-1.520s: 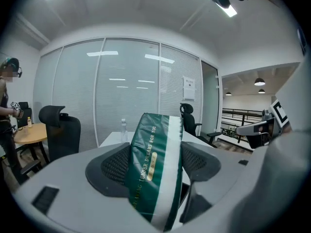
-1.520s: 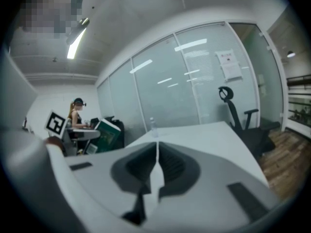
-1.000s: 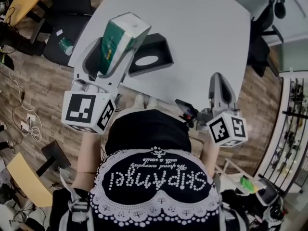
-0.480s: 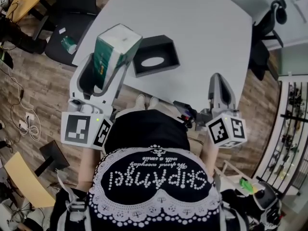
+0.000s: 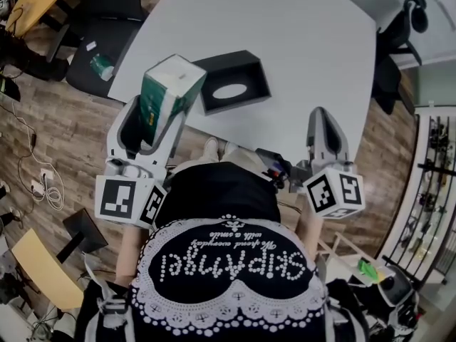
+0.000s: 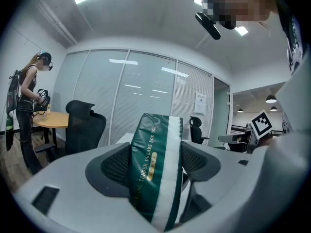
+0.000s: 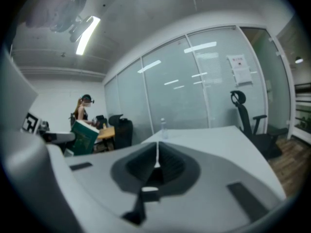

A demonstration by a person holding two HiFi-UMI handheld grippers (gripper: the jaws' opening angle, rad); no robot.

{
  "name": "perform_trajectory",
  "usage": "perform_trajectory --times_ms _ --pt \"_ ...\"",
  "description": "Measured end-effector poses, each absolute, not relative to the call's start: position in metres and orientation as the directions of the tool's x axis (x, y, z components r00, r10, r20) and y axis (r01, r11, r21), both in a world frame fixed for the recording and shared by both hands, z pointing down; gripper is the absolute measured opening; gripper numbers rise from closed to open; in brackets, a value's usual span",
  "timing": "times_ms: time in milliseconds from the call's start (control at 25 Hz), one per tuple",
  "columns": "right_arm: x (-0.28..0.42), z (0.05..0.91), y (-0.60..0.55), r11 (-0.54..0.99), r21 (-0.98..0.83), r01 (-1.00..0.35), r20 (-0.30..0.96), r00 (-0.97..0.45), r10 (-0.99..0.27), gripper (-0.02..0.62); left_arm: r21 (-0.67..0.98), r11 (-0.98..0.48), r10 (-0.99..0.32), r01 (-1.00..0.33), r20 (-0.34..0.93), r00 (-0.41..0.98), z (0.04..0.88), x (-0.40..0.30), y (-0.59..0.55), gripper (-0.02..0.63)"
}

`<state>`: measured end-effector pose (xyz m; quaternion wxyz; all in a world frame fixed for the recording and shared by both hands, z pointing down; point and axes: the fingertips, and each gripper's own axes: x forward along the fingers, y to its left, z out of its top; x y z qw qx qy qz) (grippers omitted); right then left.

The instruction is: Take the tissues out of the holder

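A green and white tissue pack [image 5: 167, 91] is held in the air by my left gripper [image 5: 153, 116], left of the table's near edge. In the left gripper view the tissue pack [image 6: 156, 166] stands clamped between the two jaws, with the left gripper [image 6: 158, 166] shut on it. The black tissue holder [image 5: 235, 83] lies on the white table [image 5: 306, 55], its oval slot facing up, just right of the pack. My right gripper [image 5: 324, 130] hovers over the table's near right edge; in the right gripper view the right gripper [image 7: 156, 164] has its jaws together with nothing between them.
Black office chairs stand at the far left [image 5: 107, 20] and far right [image 5: 392, 41] of the table. A small green packet [image 5: 102, 68] lies on the left chair. A person [image 6: 26, 110] stands by a wooden table [image 6: 48, 119] in the background. Wooden floor surrounds the table.
My left gripper with the tissue pack has drawn back toward me and left, away from the holder. The holder now lies fully uncovered. The right gripper has hardly moved.
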<state>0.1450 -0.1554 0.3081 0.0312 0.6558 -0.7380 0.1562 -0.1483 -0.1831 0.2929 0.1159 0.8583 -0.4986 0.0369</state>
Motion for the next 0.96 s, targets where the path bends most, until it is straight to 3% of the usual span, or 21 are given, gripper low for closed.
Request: perform_trajectory --times_ms 960 --pt "0.15 0.312 -0.175 0.059 -0.158 -0.986 0.278 -0.101 -0.955 0.034 0.178 -0.496 -0.837 -0.85 0.165 0.522 0.297 -0.146 -0.219 0.342"
